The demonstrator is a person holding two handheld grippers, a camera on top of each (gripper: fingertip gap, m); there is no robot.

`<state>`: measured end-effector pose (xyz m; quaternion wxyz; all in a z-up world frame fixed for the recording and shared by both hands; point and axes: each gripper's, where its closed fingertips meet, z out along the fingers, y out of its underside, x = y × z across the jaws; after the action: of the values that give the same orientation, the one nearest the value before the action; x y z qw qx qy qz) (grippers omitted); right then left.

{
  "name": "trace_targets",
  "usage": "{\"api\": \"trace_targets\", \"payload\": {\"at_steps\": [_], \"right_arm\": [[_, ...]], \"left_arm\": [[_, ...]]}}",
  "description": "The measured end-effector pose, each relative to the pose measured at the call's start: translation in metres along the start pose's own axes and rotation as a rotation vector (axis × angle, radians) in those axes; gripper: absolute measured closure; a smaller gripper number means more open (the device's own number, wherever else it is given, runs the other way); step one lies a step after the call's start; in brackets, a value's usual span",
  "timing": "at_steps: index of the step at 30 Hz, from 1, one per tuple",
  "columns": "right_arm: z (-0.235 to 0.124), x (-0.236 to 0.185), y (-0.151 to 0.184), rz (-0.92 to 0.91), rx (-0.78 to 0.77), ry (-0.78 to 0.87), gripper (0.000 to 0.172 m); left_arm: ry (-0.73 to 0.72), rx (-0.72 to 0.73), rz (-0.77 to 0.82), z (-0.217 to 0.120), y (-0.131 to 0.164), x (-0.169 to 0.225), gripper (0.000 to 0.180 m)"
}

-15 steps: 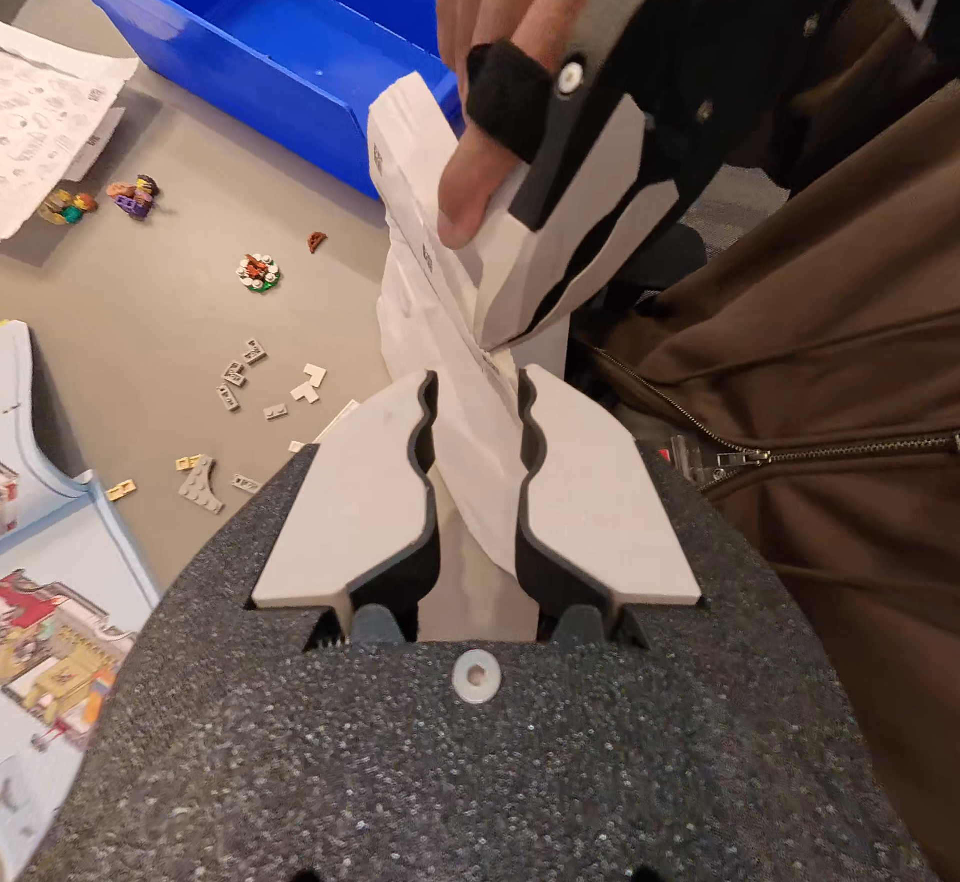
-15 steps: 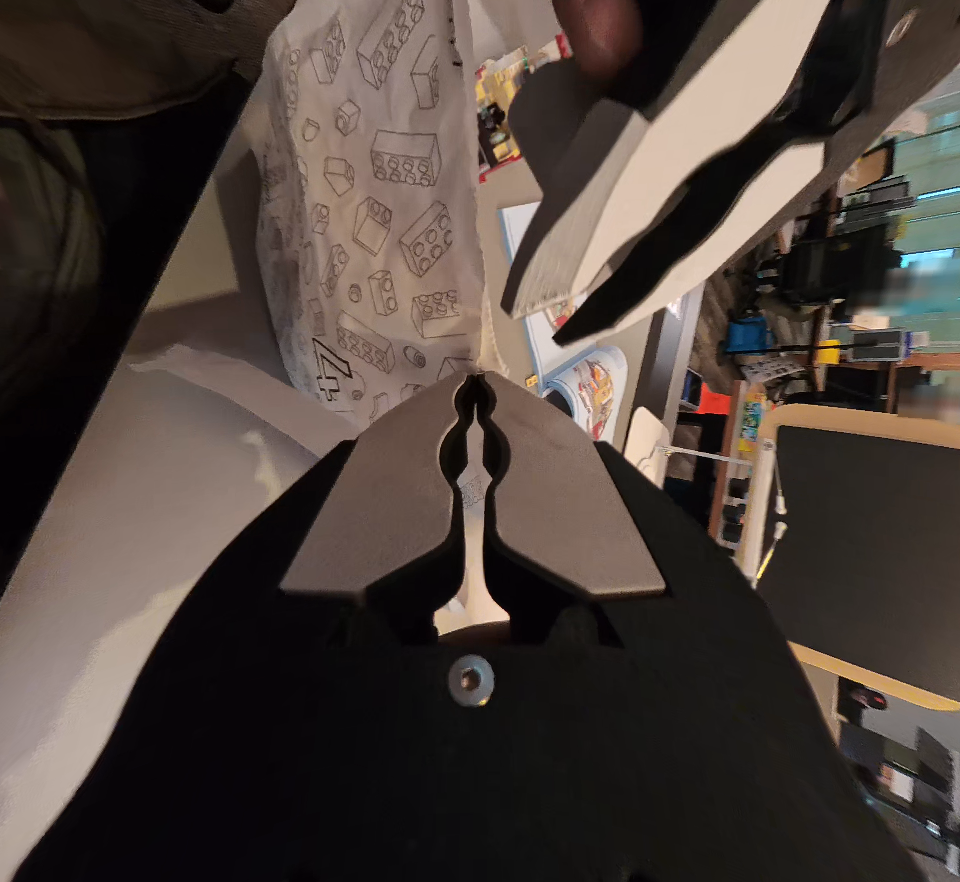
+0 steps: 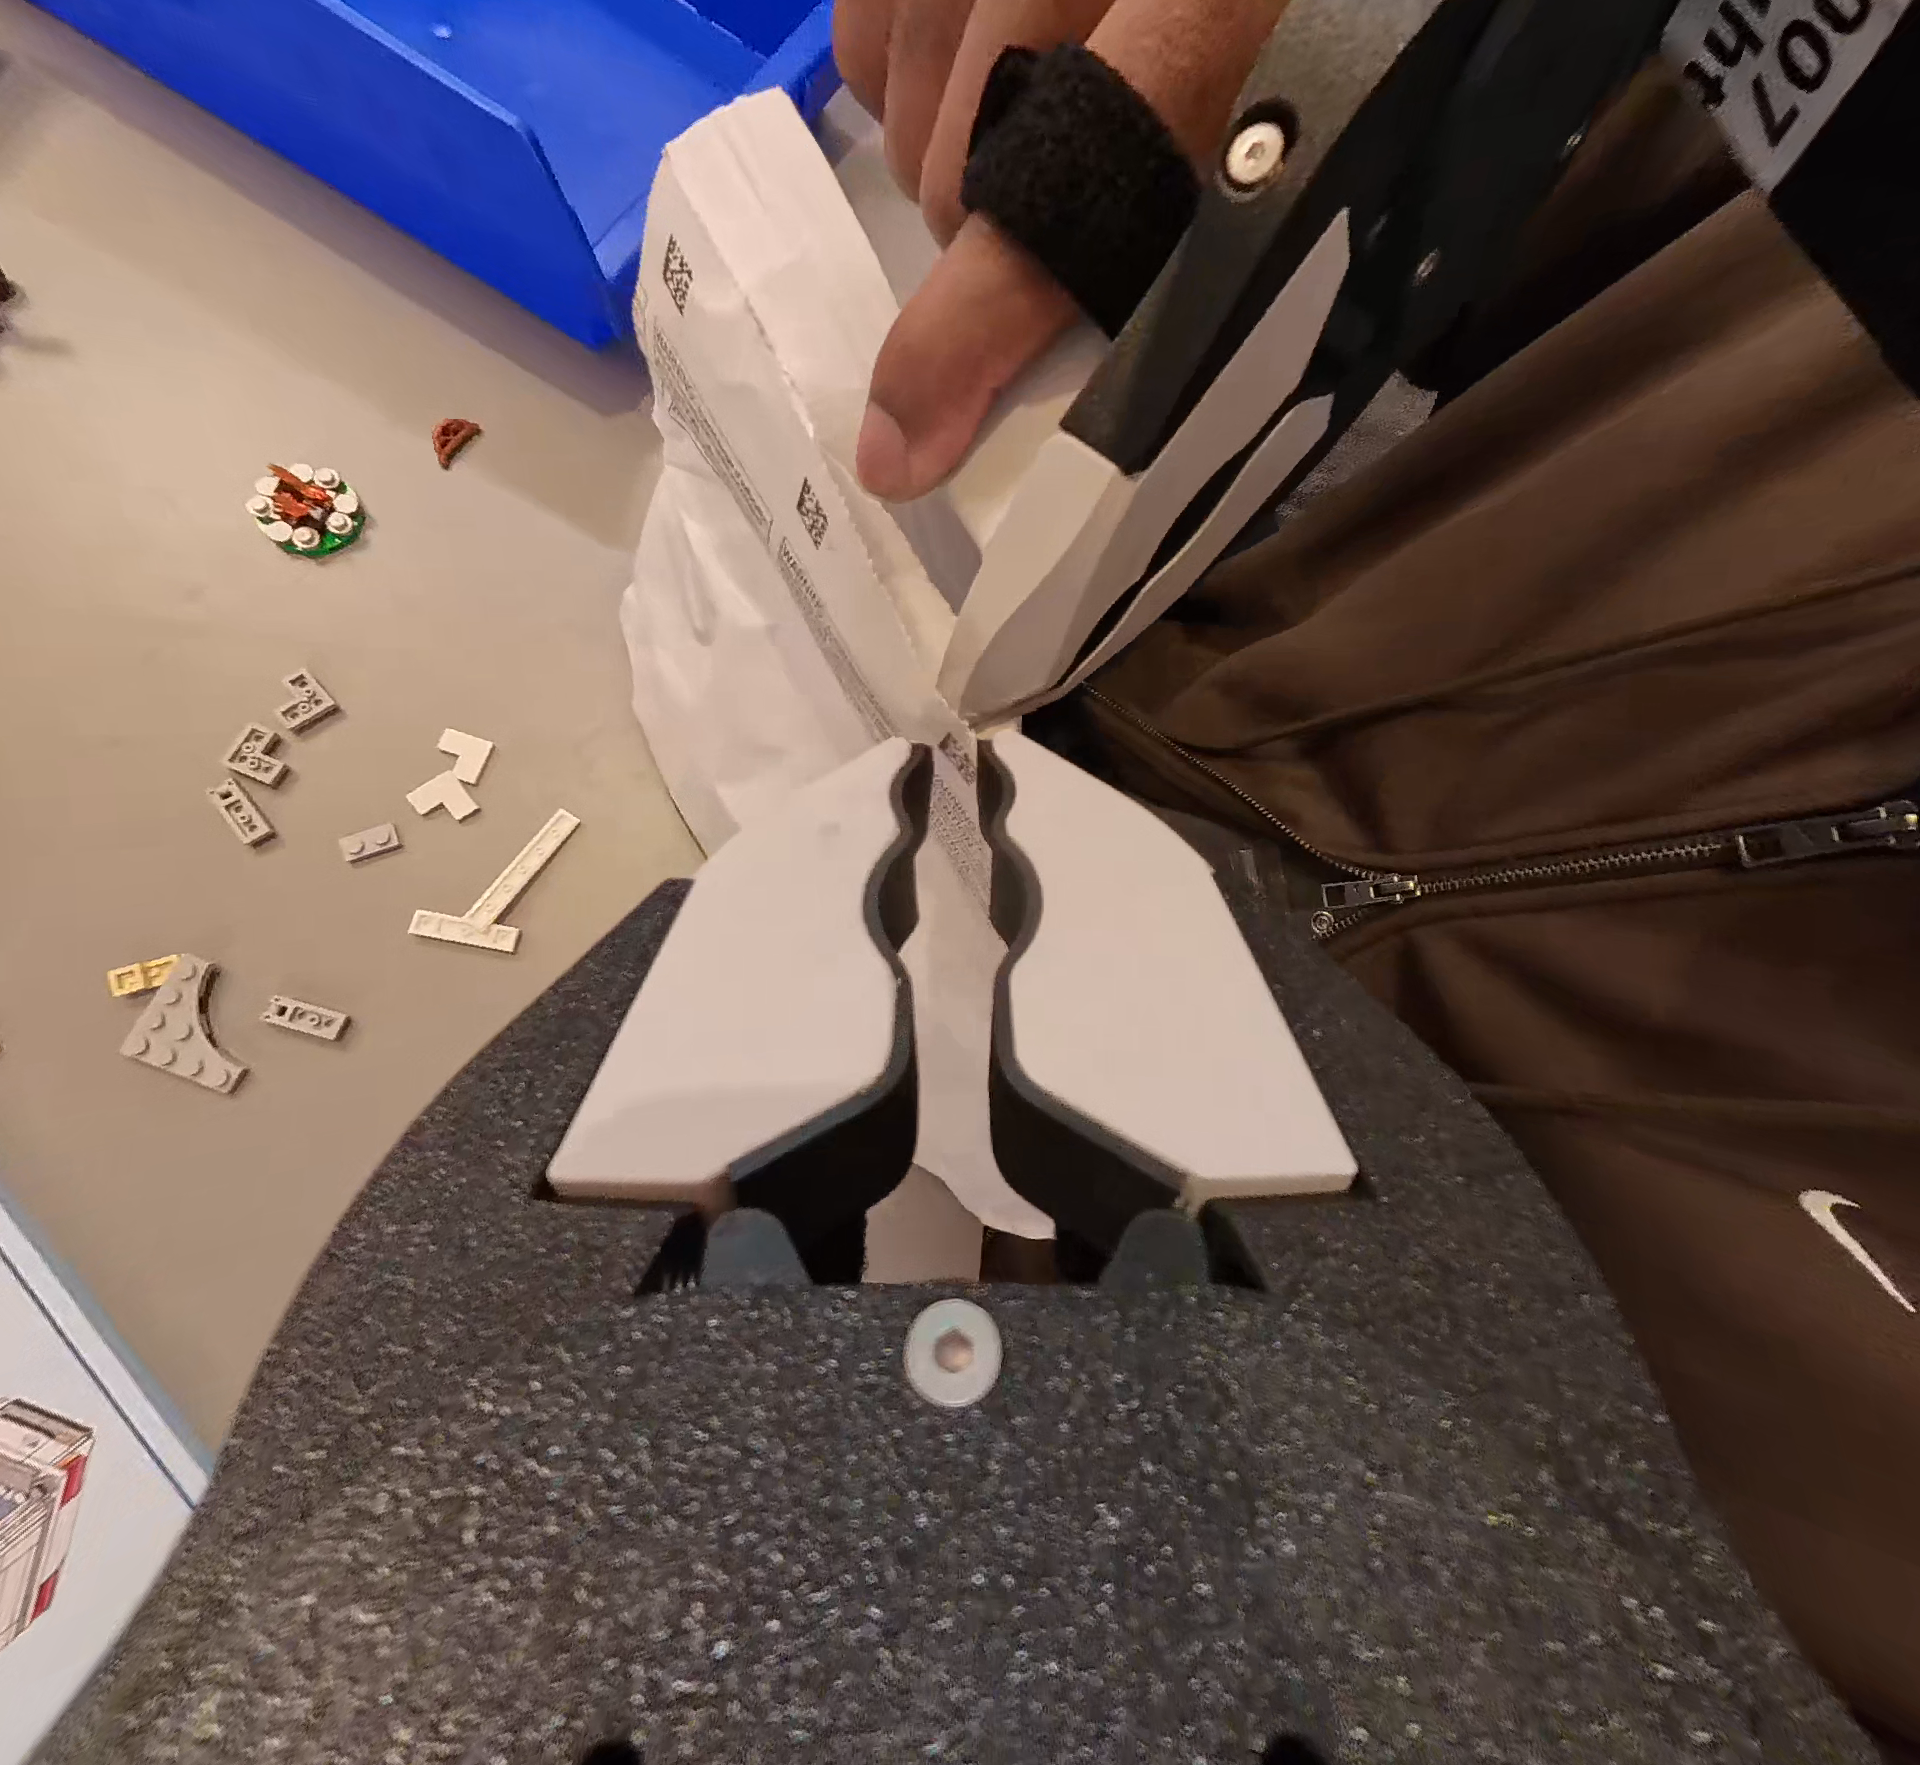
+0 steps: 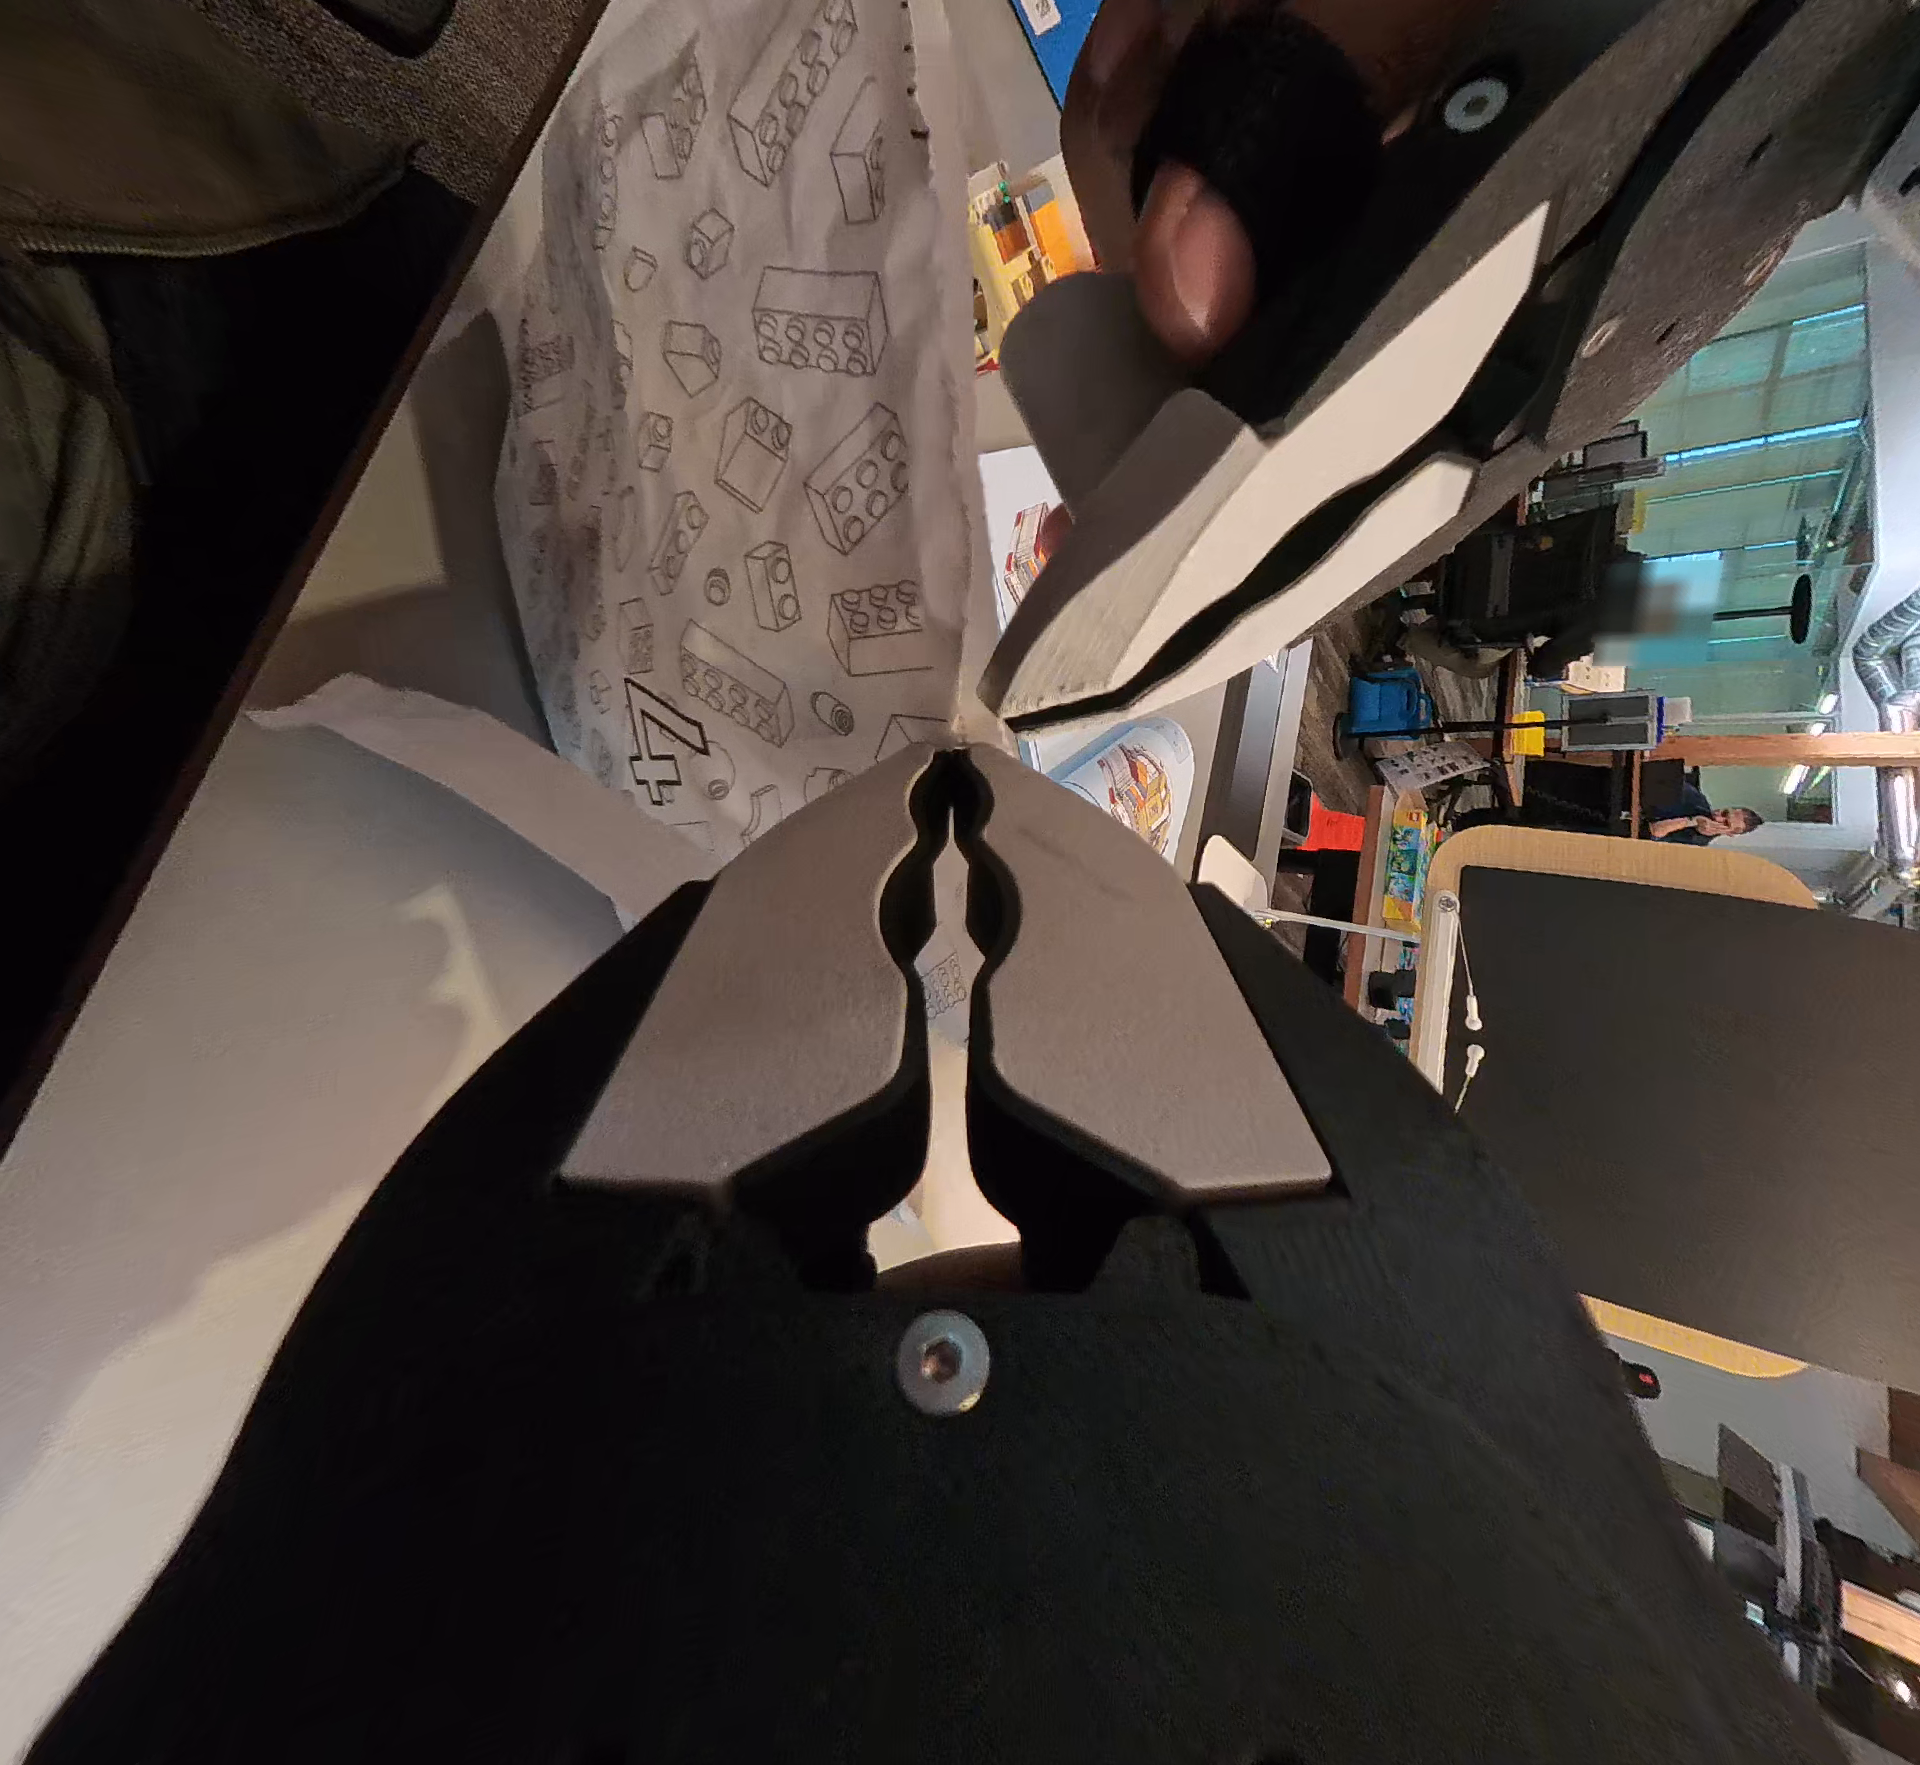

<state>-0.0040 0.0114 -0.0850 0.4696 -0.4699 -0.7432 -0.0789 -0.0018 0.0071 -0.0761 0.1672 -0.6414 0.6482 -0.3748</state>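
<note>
Paper bag, white and held above a grey tabletop at centre frame, is pinched at one corner by both grippers. Left gripper has its jaws narrowed onto the bag's printed seam; right gripper clamps the same corner, jaws closed on the paper. Around them: loose grey and white toy brick plates at the left of the frame, a round green studded piece, and an open blue bin at upper left, its contents not discernible. Only the left wrist view shows a brown zip jacket; only the right wrist view shows the bag's brick-pattern side and a workshop room beyond.
</note>
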Motion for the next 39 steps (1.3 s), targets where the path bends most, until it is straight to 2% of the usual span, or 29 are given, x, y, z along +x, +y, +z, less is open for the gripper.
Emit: {"api": "trace_targets", "payload": {"at_steps": [5,9,19,25,29,34,39], "right_arm": [[-0.002,-0.001,-0.002,-0.005,0.007,0.006,0.172],[-0.004,-0.002,-0.001,-0.009,0.005,0.010,0.172],[-0.016,-0.018,-0.014,0.053,0.067,-0.153,0.172],[-0.018,-0.054,-0.013,-0.015,0.038,-0.299,0.172],[-0.021,-0.061,-0.013,-0.023,0.038,-0.325,0.172],[-0.019,-0.046,-0.017,0.007,0.067,-0.243,0.171],[-0.024,-0.030,-0.030,0.097,0.165,-0.144,0.157]], "left_arm": [[-0.009,-0.049,0.004,0.006,0.006,-0.001,0.172],[-0.094,-0.098,0.064,0.005,0.009,-0.008,0.180],[-0.587,-0.273,0.301,-0.023,0.003,-0.044,0.180],[-0.756,-0.331,0.365,-0.044,0.002,-0.051,0.180],[-0.763,-0.321,0.359,-0.047,0.003,-0.050,0.180],[-0.759,-0.311,0.372,-0.043,0.004,-0.042,0.180],[-0.750,-0.305,0.390,-0.034,0.011,-0.032,0.180]]}}
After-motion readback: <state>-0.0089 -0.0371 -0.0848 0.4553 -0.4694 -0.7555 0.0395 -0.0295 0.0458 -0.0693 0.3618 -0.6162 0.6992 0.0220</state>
